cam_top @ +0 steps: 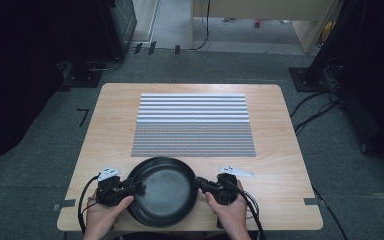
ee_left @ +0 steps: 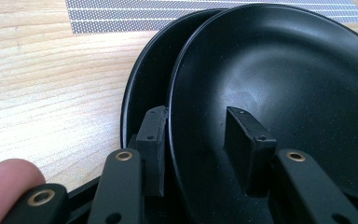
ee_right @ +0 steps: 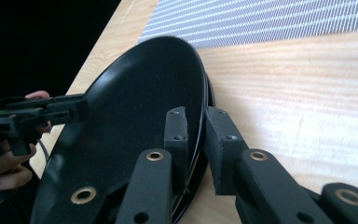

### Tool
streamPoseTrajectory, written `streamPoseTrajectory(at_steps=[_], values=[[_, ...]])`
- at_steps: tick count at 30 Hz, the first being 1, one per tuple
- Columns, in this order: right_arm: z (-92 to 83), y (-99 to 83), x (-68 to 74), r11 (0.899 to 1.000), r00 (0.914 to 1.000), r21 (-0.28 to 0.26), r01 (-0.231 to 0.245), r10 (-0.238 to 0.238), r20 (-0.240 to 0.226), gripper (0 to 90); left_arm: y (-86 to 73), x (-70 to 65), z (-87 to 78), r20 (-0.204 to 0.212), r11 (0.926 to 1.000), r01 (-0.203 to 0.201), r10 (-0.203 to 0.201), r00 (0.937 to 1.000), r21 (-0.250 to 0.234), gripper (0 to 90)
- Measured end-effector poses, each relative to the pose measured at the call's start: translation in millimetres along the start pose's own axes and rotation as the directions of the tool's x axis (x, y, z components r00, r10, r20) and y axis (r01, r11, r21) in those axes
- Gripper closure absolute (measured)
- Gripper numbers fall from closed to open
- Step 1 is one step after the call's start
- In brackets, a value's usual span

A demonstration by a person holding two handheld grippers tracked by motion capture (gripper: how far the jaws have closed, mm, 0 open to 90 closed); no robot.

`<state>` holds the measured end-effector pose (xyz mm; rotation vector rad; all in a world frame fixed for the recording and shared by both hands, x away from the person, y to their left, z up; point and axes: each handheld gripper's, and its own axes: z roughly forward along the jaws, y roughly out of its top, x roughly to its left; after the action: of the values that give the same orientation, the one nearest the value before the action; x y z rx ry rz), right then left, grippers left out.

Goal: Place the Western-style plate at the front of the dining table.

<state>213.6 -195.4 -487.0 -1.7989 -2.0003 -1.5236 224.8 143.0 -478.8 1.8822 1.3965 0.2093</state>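
A stack of black plates sits at the near edge of the wooden table, between my two grippers. My left gripper is at the left rim. In its view the top plate sits shifted off the lower plate. One jaw of my left gripper is wedged between the plates and the other lies inside the top plate, so it is shut on the top plate's rim. My right gripper is at the right rim. Here the top plate has its rim between the jaws of my right gripper, with a slim gap beside it.
A grey striped mat covers the middle of the table beyond the plates. Bare wood lies to the left and right of it. Dark stands and cables ring the table on the carpeted floor. A person's hands hold both grippers at the near edge.
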Motion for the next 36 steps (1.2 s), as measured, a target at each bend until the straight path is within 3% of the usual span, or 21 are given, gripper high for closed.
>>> streamPoseTrajectory(at_steps=[5, 11, 16, 19, 25, 36], values=[[-0.6, -4.5, 1.7, 1.000, 1.0000, 0.021, -0.001, 0.001, 0.006, 76.9, -0.1, 0.3, -0.1, 0.004, 1.0000, 0.007, -0.007, 1.0000, 0.000, 59.8], [2.2, -6.7, -0.8, 0.998, 0.9983, 0.039, -0.056, 0.057, -0.010, 77.7, -0.1, 0.7, 0.6, 0.019, 0.9999, 0.016, -0.016, 0.9997, 0.001, 60.1], [-3.0, -3.6, -4.5, 0.996, 0.9956, 0.018, -0.092, 0.092, -0.016, 79.7, -0.4, -1.9, 2.2, 0.045, 0.9997, 0.021, -0.021, 0.9988, 0.012, 60.1], [-4.2, -3.4, -4.9, 0.996, 0.9960, 0.011, -0.089, 0.089, -0.005, 80.1, -0.6, -3.1, 2.8, 0.051, 0.9997, 0.021, -0.022, 0.9985, 0.014, 60.0], [-8.3, 1.5, -10.3, 0.997, 0.9966, -0.005, -0.080, 0.080, 0.019, 82.0, -1.6, -4.5, 6.1, 0.106, 0.9996, 0.016, -0.018, 0.9942, 0.025, 59.5], [-6.2, 0.7, -13.2, 0.997, 0.9978, -0.028, -0.065, 0.066, 0.011, 82.2, -1.9, 1.9, 7.3, 0.165, 0.9986, 0.031, -0.037, 0.9855, 0.043, 55.1]])
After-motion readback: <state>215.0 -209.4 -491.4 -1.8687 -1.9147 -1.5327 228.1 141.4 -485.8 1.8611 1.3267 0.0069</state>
